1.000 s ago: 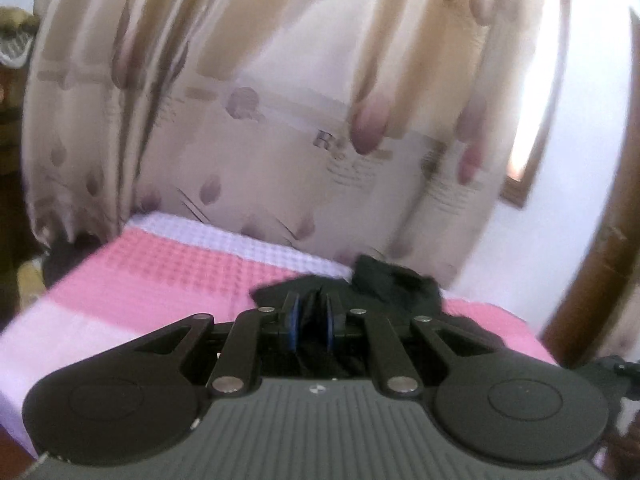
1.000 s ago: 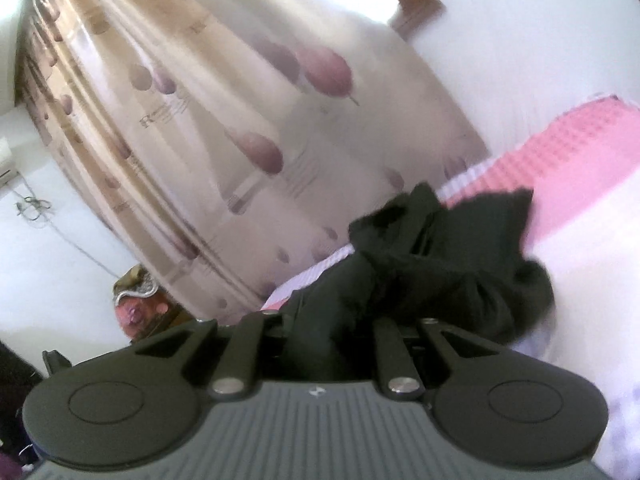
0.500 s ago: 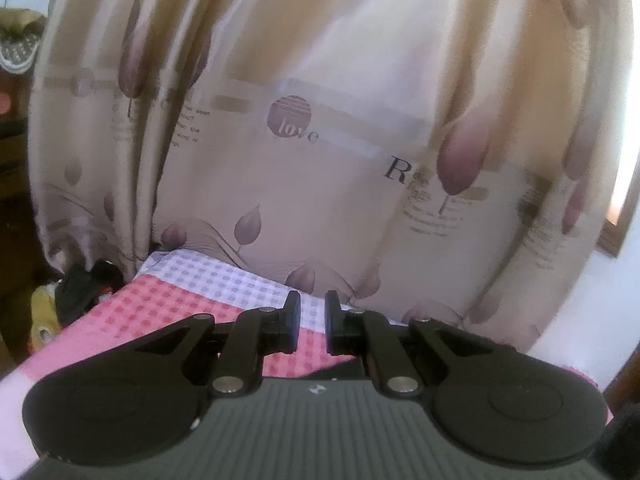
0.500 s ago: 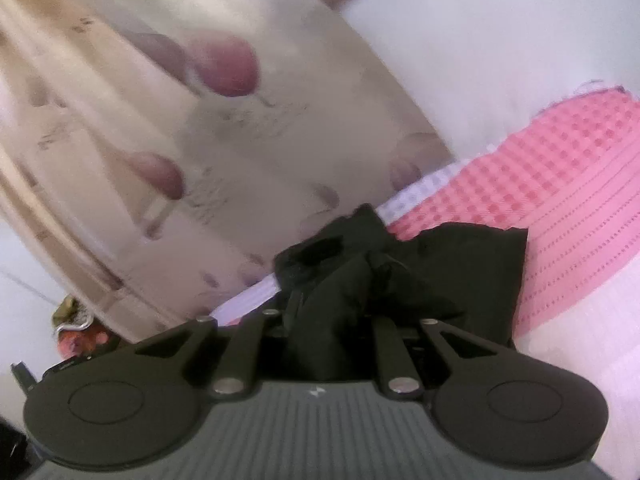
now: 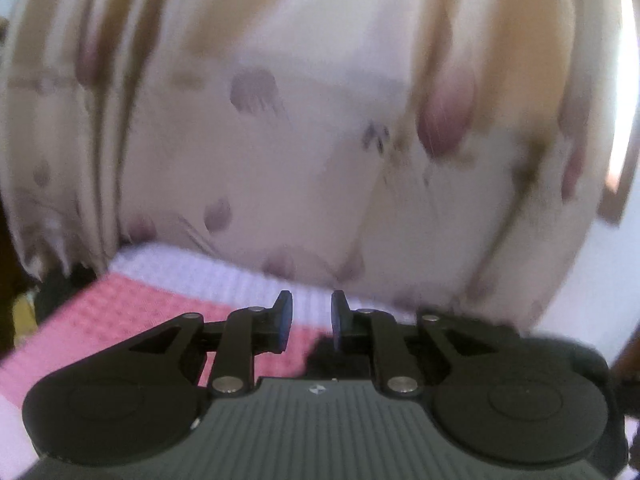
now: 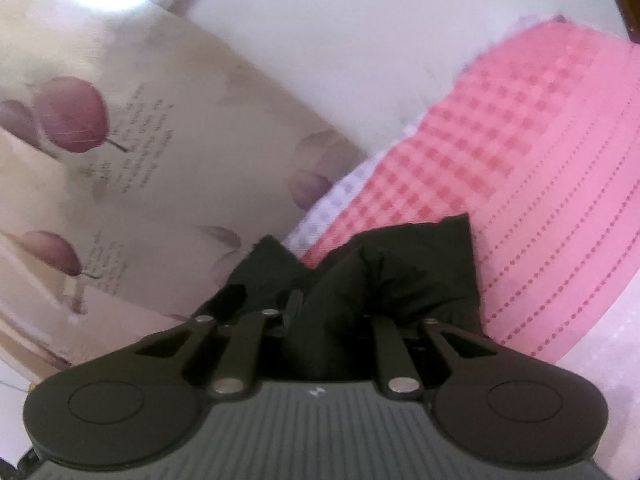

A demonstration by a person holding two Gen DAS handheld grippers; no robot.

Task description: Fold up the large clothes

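Note:
A black garment [image 6: 400, 276] lies bunched on the pink and white bed cover [image 6: 540, 168]. My right gripper [image 6: 316, 320] is shut on a fold of it, and the cloth covers the fingertips. In the left wrist view my left gripper [image 5: 308, 318] is open a little and holds nothing. A small dark patch of the garment [image 5: 332, 356] shows just below and between its fingers. The left view is blurred by motion.
A beige curtain [image 5: 320, 120] with purple leaf prints hangs behind the bed and fills most of the left view. It also shows in the right wrist view [image 6: 120, 160]. A white wall [image 6: 360, 20] stands beside it. A bright window edge [image 5: 620, 140] is at the right.
My left gripper let go of the black garment, opened slightly and lifted away toward the curtain. My right gripper kept its hold and swung closer to the bed cover.

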